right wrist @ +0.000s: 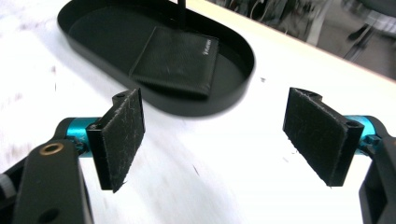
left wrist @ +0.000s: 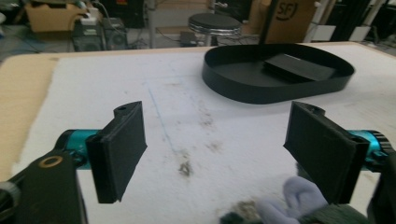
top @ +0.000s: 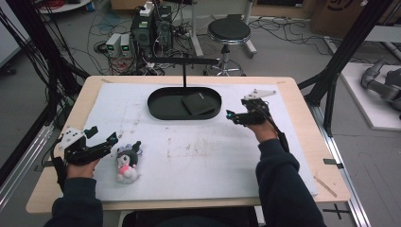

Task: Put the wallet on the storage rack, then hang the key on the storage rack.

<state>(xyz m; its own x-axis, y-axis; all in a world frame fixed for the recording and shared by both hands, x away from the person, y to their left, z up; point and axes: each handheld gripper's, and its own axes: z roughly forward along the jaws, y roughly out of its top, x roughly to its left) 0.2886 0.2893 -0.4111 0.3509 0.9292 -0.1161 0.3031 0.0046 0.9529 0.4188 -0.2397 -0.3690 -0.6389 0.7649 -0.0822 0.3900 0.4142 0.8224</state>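
A black oval tray stands at the back middle of the white mat, with a flat black wallet lying in its right half. A small plush toy, black, white and pink, lies at the front left. My left gripper hovers just left of the toy, open; in the left gripper view nothing sits between the jaws, and the toy's pale ear shows beneath the right jaw. My right gripper is open just right of the tray; in the right gripper view it faces the tray and wallet.
The white mat covers most of the wooden table. A thin black post with a crossbar rises from the tray's back edge. Beyond the table stand a stool, computer boxes and loose cables on the floor.
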